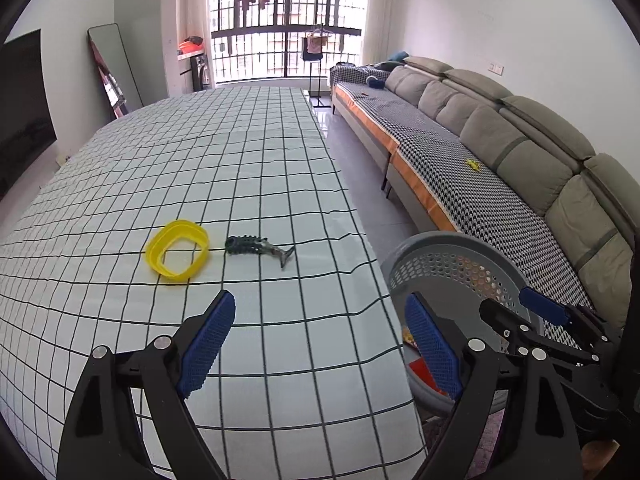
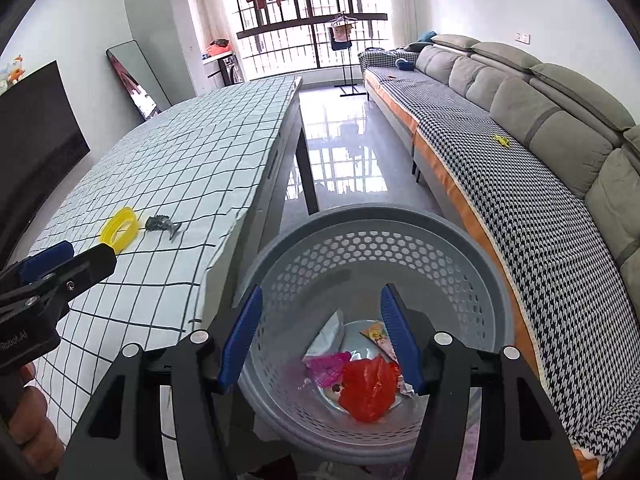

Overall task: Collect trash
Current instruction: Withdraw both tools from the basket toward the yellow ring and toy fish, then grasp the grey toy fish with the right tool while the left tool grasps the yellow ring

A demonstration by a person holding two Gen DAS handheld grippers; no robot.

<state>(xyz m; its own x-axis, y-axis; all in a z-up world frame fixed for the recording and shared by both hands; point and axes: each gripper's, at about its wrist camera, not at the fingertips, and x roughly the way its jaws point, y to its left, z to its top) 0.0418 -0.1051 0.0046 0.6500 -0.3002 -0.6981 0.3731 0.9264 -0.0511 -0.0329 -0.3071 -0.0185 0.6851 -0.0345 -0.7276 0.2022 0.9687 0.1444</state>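
Trash already lies in the basket beside the table: a red wrapper and others. Our right gripper hangs spread and empty above it. Left gripper, also spread, faces the yellow ring and fish skeleton; next we reach for one.

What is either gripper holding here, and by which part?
Nothing. The left gripper is open above the table; the right gripper is open above the basket.

Grey sofa, barred window, glossy tiled floor, leaning mirror
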